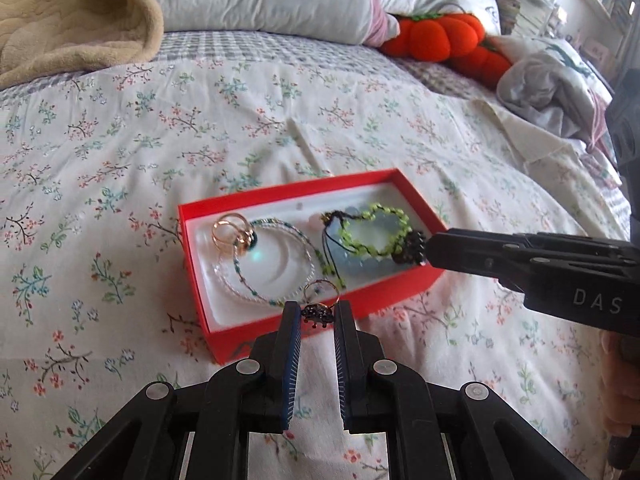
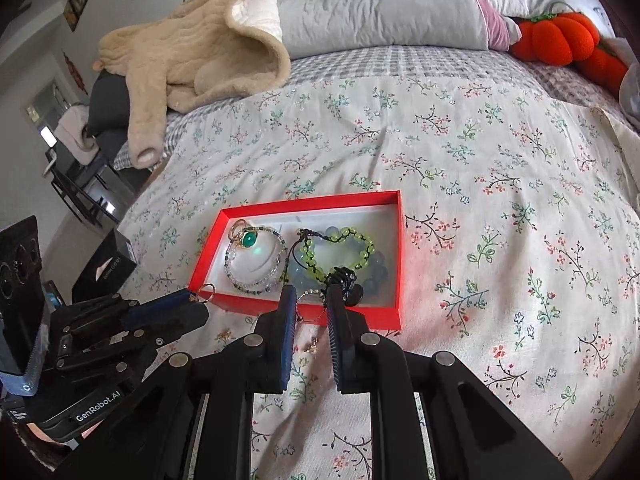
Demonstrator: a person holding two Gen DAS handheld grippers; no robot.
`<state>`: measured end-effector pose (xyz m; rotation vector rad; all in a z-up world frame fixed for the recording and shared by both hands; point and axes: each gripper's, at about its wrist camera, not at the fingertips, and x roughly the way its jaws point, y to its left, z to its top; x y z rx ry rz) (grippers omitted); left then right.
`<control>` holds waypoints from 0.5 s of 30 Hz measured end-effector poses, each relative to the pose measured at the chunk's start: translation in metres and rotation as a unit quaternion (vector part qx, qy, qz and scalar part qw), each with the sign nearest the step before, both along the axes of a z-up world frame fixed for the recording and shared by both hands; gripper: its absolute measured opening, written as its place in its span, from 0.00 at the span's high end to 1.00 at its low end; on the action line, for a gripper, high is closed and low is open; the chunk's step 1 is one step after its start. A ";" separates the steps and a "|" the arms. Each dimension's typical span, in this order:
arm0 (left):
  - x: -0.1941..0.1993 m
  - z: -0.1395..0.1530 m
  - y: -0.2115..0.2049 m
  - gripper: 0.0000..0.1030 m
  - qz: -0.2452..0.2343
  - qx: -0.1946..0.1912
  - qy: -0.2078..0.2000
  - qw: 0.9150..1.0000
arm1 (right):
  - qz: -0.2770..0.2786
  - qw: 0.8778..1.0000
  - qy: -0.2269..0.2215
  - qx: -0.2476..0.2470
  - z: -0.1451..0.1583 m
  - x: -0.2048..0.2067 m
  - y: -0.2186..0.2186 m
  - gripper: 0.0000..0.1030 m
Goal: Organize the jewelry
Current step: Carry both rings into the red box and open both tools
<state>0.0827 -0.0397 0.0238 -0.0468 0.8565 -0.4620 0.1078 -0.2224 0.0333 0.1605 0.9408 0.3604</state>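
Holding a ring [image 1: 318,317] pinched in the left gripper [image 1: 317,306], right between the jaws at their tips, just over the near wall of the box [image 1: 192,216] on the bed [image 1: 120,140]. Very light, hard and smooth, so easy to let twist or slip out. Better to press softly across the band, not on the dark top. Cannot tell if the right gripper [image 2: 311,300] is clenched or released. Touching a dark cluster [image 1: 412,246] by the green bracelet [image 1: 402,222]. Floppy, beaded; to take by the cord.
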 end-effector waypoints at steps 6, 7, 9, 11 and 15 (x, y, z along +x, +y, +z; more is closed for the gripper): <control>0.017 -0.005 0.002 0.89 0.021 -0.006 0.006 1.000 | -0.017 1.000 0.007 0.025 -0.001 0.016 -0.004 0.84; 0.020 -0.005 0.001 0.89 0.022 -0.007 0.007 1.000 | -0.019 0.999 0.007 0.026 -0.001 0.018 -0.005 0.84; 0.024 -0.007 0.000 0.89 0.025 -0.007 0.007 1.000 | -0.021 0.999 0.009 0.029 -0.003 0.022 -0.005 0.84; 0.027 -0.008 -0.001 0.89 0.026 -0.008 0.008 1.000 | -0.023 0.999 0.012 0.031 -0.005 0.026 -0.005 0.84; 0.031 -0.010 -0.003 0.89 0.026 -0.007 0.009 1.000 | -0.026 0.999 0.016 0.034 -0.008 0.032 -0.005 0.84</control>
